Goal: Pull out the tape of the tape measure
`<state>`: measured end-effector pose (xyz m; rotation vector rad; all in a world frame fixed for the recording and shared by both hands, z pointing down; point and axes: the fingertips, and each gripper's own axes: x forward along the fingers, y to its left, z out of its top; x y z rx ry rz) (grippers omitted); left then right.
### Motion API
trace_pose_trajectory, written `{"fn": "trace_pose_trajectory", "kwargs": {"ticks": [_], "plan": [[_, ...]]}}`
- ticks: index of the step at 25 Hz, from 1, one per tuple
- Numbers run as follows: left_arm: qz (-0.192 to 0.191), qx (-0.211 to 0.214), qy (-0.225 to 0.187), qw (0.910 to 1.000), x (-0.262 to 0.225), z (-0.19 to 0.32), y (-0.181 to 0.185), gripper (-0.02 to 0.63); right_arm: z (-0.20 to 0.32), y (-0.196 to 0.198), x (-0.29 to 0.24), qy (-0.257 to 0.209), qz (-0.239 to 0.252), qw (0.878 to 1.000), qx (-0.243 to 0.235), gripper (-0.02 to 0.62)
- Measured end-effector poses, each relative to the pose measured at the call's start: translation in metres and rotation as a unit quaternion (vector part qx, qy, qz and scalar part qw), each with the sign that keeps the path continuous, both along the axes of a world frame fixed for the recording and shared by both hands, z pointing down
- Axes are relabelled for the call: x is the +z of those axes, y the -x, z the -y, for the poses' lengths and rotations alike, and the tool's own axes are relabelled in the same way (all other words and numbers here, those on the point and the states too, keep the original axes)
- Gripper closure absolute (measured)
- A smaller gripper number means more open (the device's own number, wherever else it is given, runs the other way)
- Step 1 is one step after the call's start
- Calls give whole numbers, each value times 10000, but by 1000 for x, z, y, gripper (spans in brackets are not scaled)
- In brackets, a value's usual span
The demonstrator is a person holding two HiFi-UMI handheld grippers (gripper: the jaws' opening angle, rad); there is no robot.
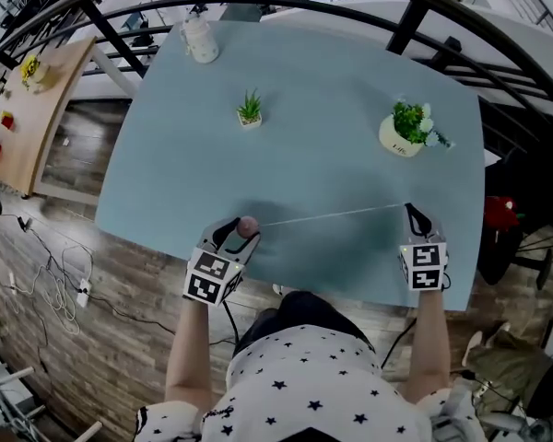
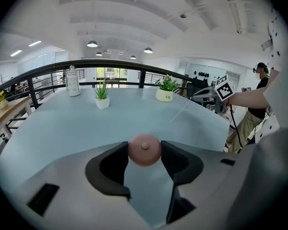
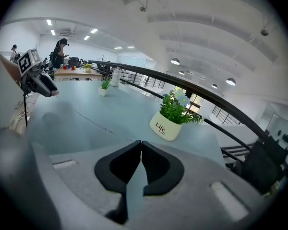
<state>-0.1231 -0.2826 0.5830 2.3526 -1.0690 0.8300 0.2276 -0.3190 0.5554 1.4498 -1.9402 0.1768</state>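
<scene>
Left side: the left gripper [image 1: 242, 235] is clamped on the tape measure [image 1: 248, 226], a small round pink case. In the left gripper view both pads press its sides, with its centre button facing the camera [image 2: 144, 149]. The case sits over the near edge of the table [image 1: 323, 72], left of centre. A soft shadow under it suggests it is held just clear of the surface.

Centre: the tape [image 1: 336, 215] is already drawn out. It runs as a thin pale line from the case to the right, its right end slightly farther from the person. Its long axis lies across the scene, roughly parallel to the near table edge. It looks taut and straight, with no sag visible.

Right side: the right gripper [image 1: 411, 212] is clenched, its jaws meeting with no gap in its own view [image 3: 141, 147]. The tape [image 3: 93, 121] leads straight to the point where they meet, so the free end is judged pinched there.

Governing relation: the case lies directly left of the right gripper, along the tape's line. Further extension therefore calls for moving the right gripper rightward along that axis while the left holds the case. Pulling off that line risks twisting the tape or slipping the thin end.
</scene>
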Motion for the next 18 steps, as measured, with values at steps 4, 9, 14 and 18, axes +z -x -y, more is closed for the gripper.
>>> {"fn": "trace_pose_trajectory", "kwargs": {"ticks": [4,9,14,18], "plan": [[79,41,132,9999,14,14,-3,394,12,-4,16,179,1,9998,25,581],[144,53,244,9996,27,31,-9,394,25,-6,32,420,96,9990,74,581],[307,146,349,9988,41,42,-15,394,34,-16,50,627,-6,9980,109,581],[420,186,397,9982,48,50,-18,394,42,-19,58,730,3,9973,102,581]]}}
